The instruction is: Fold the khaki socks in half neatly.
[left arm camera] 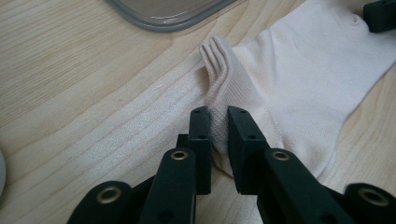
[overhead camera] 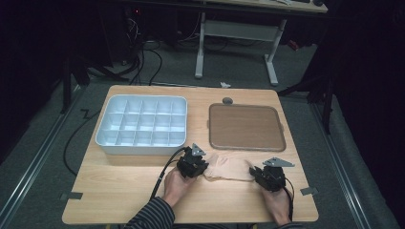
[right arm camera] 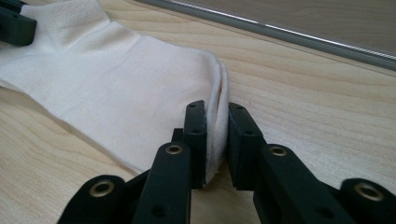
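a cream sock (overhead camera: pixel 228 169) lies flat on the bench (overhead camera: pixel 119 186) at six o'clock of the brown tray (overhead camera: pixel 246 127). the left claw (left arm camera: pixel 218 128) pinches its ribbed end, the right claw (right arm camera: pixel 217 128) its other end.

Wooden table (overhead camera: pixel 119 191): compartment box (overhead camera: pixel 142 125), tray (overhead camera: pixel 246 127), sock (overhead camera: pixel 230 170).

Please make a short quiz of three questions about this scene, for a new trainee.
1. True or false: the left tool is closed on the sock.
2. What lies nearest to the sock? A) brown tray B) white divided box C) cup
3. Fill in: the right tool pinches the sock's ____.

Key: 1. True, the fabric is bunched between its jaws. 2. A. 3. Edge.
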